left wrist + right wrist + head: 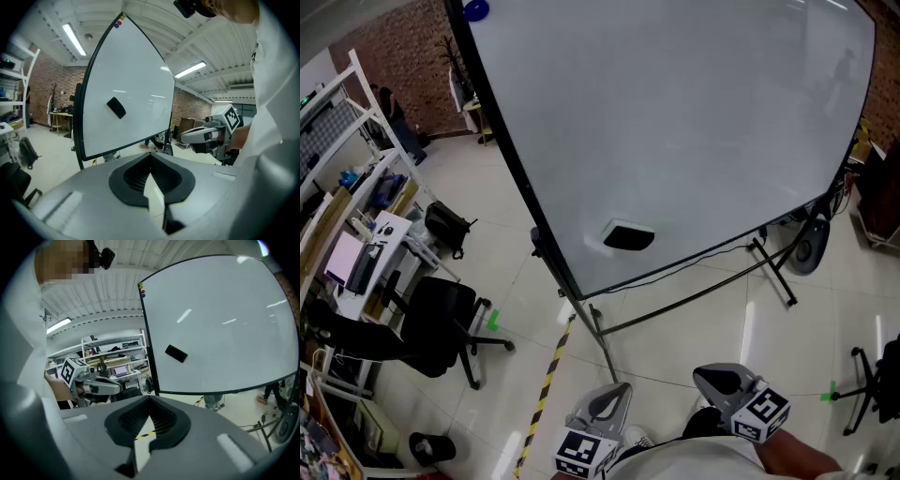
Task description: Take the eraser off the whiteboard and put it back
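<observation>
A black eraser [629,237] [116,107] [176,353] sticks to the lower left part of a big whiteboard [675,122], well above its bottom edge. Both grippers are held close to the person's body, far short of the board. My left gripper [614,389] [151,157] has its jaws together with nothing between them. My right gripper [710,375] [150,399] is shut too and holds nothing. Each gripper shows in the other's view: the right gripper [206,136] and the left gripper [96,385]. Both point roughly at the board.
The board stands on a black frame with splayed legs [773,267]. A black office chair [441,319], a backpack [448,225] and a cluttered shelf [356,244] lie to the left. Yellow-black tape [546,380] runs across the tiled floor. A bin [427,448] stands at the lower left.
</observation>
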`<state>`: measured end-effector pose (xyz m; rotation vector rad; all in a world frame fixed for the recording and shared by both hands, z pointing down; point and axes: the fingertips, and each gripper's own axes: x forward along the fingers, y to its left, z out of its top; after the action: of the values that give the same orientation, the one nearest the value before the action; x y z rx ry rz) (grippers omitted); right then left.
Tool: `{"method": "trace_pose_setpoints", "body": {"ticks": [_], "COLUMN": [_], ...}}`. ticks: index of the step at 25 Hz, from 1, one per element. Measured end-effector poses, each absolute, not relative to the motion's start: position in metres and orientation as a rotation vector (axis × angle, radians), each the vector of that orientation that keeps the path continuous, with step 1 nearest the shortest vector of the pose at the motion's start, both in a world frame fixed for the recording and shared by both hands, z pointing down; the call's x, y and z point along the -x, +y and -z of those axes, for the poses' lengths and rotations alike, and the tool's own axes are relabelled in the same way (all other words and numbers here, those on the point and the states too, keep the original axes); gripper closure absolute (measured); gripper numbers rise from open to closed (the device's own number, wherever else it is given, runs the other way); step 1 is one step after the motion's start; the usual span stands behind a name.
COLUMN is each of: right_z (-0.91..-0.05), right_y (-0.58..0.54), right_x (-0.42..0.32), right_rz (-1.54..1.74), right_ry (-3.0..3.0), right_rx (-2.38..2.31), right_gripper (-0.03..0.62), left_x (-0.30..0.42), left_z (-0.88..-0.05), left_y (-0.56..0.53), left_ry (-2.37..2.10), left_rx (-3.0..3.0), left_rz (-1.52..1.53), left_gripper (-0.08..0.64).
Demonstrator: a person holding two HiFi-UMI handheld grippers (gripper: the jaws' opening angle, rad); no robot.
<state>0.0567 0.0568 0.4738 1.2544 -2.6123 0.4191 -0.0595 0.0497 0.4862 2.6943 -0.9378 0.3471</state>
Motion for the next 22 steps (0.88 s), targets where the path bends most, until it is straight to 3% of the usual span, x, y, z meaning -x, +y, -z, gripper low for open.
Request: {"method": "trace_pose_setpoints", "body": {"ticks": [11,22], "right_z": [-0.475,-0.459], "right_y": [-0.017,-0.083], "right_x": [-0.059,-0.117], "right_rz": [-0.415,-0.302], "right_ry": [-2.696,-2.77], "right_rx": [-1.09,-0.858], "right_gripper": [0.591,0.591], "left_x": [0.058,0.001], "left_z": [-0.484,-0.46], "left_y": [-0.024,-0.087], "left_ry": [-1.105,-1.334], "left_rx": [-2.595,-2.52], "left_rz": [-0.309,-0.279], "left_gripper": [0.543,0.543]}}
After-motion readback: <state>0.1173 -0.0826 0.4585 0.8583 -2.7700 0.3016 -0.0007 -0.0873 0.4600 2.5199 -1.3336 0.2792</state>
